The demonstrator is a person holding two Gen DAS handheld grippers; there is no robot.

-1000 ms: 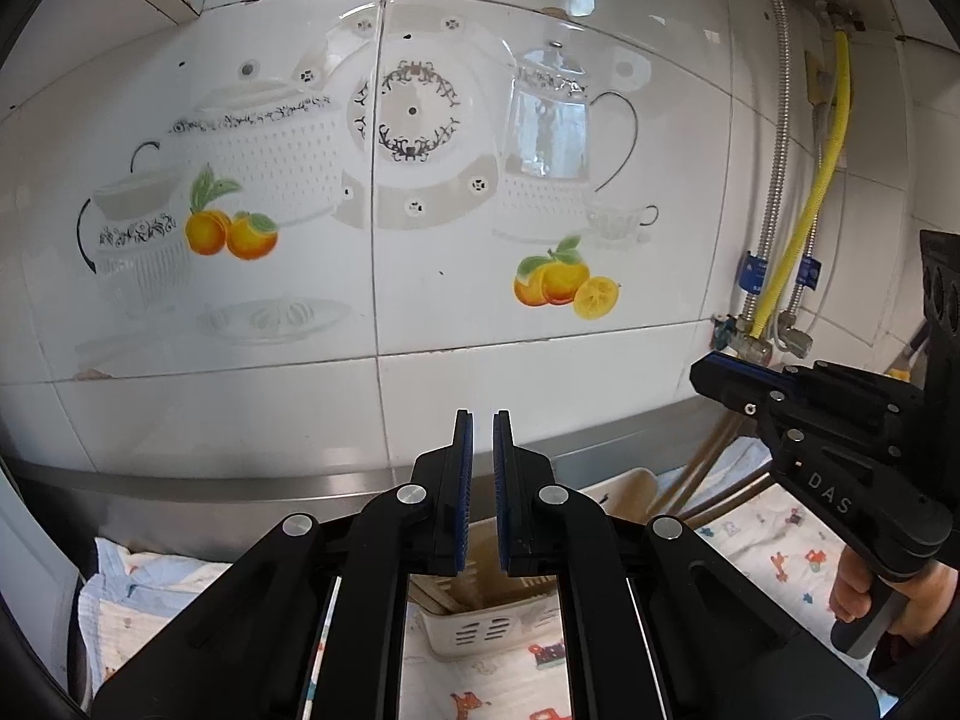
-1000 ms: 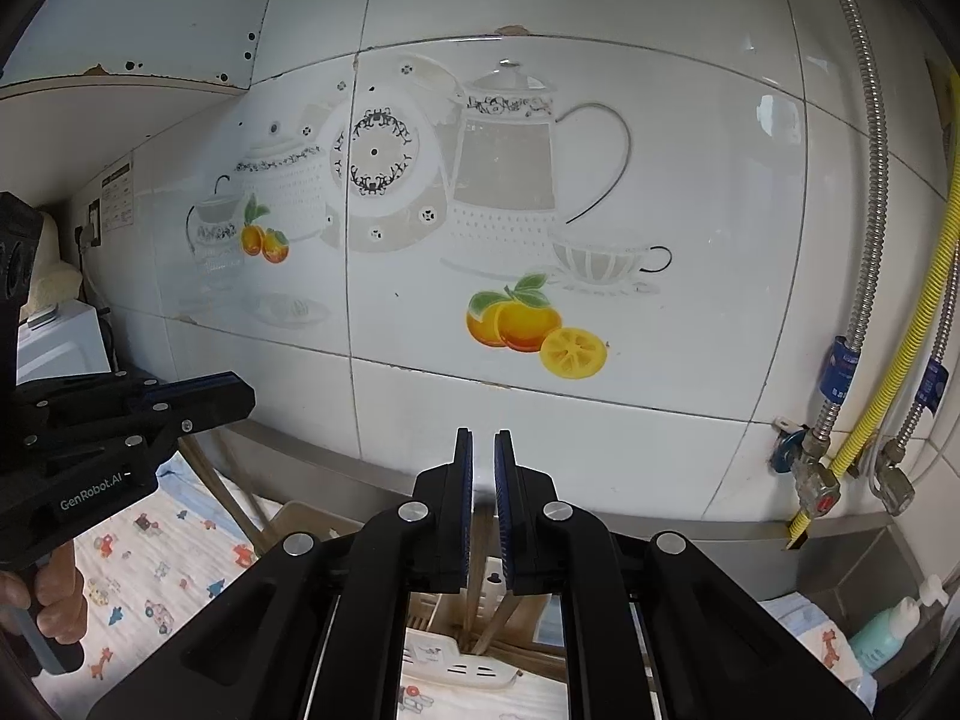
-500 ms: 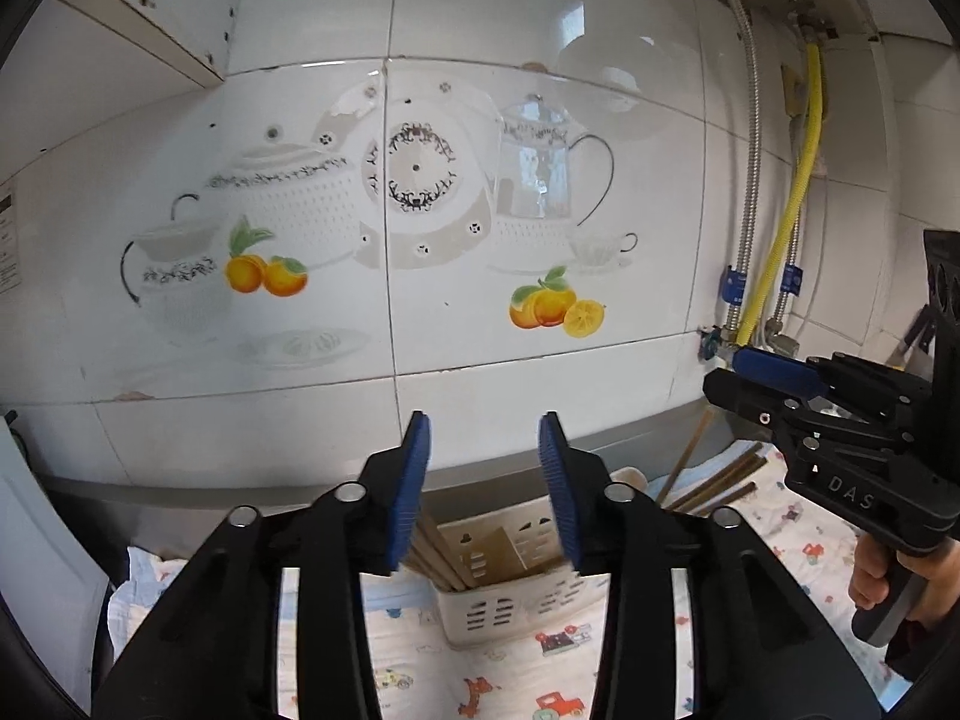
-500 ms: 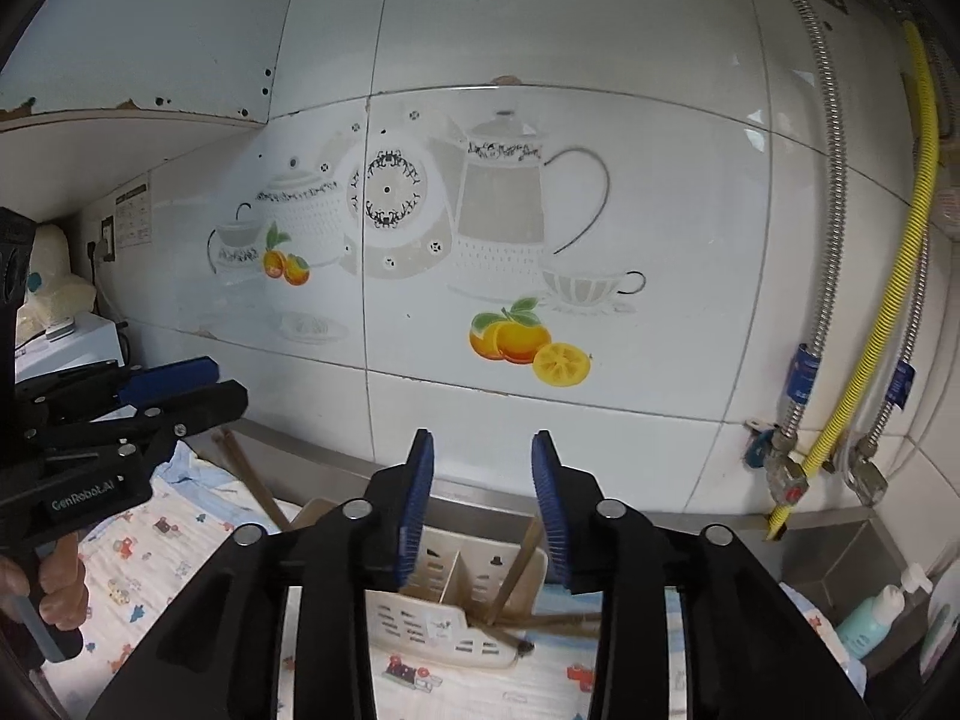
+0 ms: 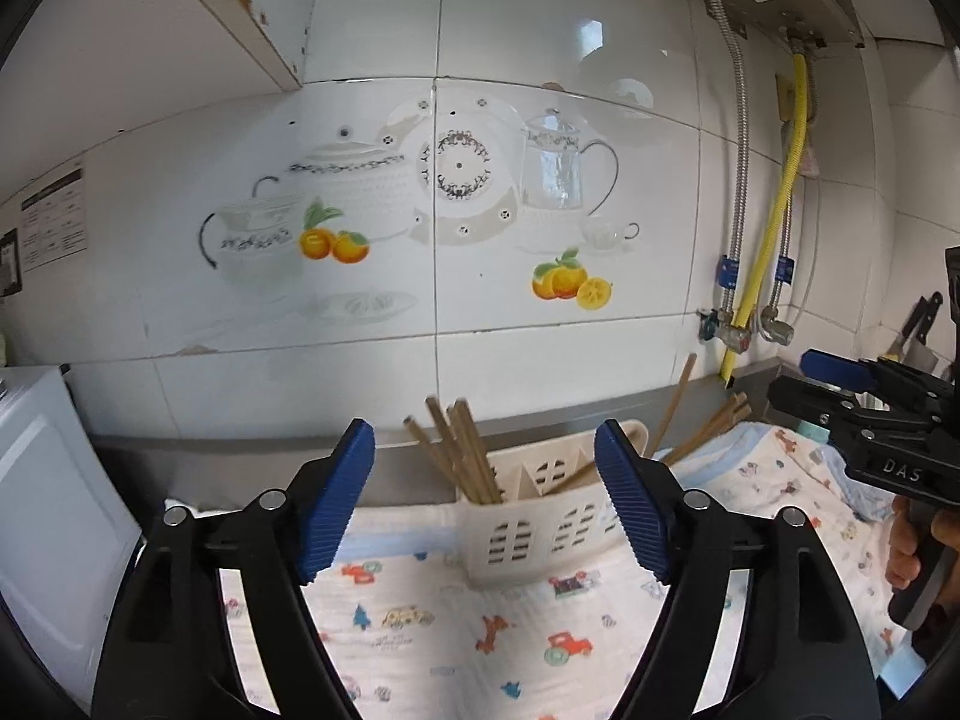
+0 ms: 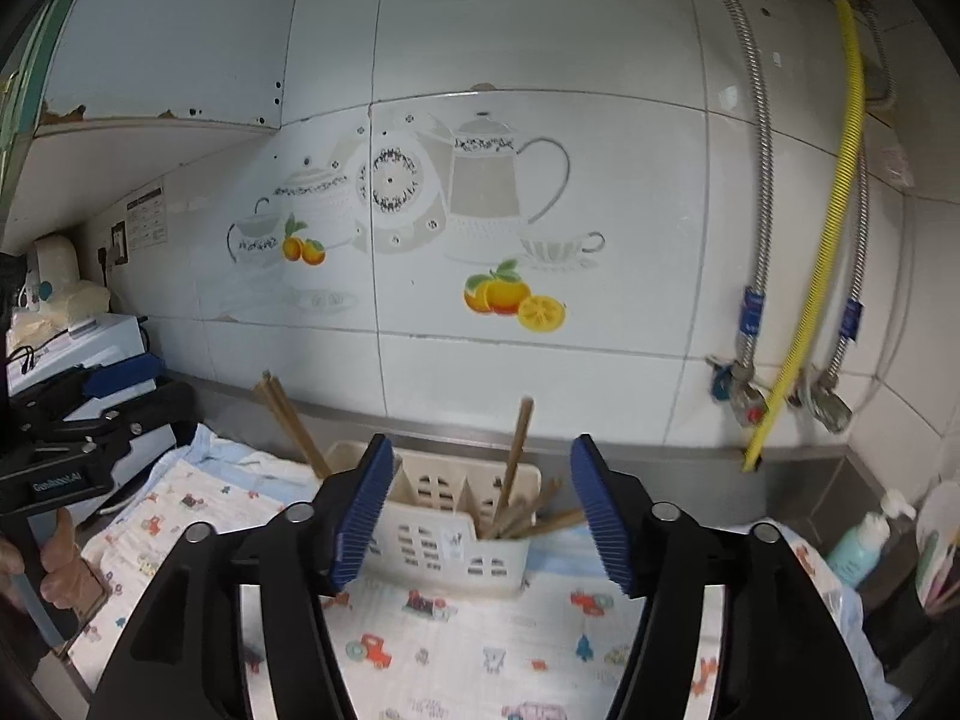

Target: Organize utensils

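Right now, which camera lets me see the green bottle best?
The right wrist view. The green bottle stands at its right edge, beside the printed cloth, with its white pump top showing, though a bit blurred. The left wrist view does not show the bottle at all; the right gripper fills that side.

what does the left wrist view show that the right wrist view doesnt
Only the left wrist view: a knife hanging at the far right. Only the right wrist view: a teal bottle at the lower right and a wall socket at the left. Both: the white utensil basket holding wooden chopsticks, on the printed cloth below the teapot tiles.
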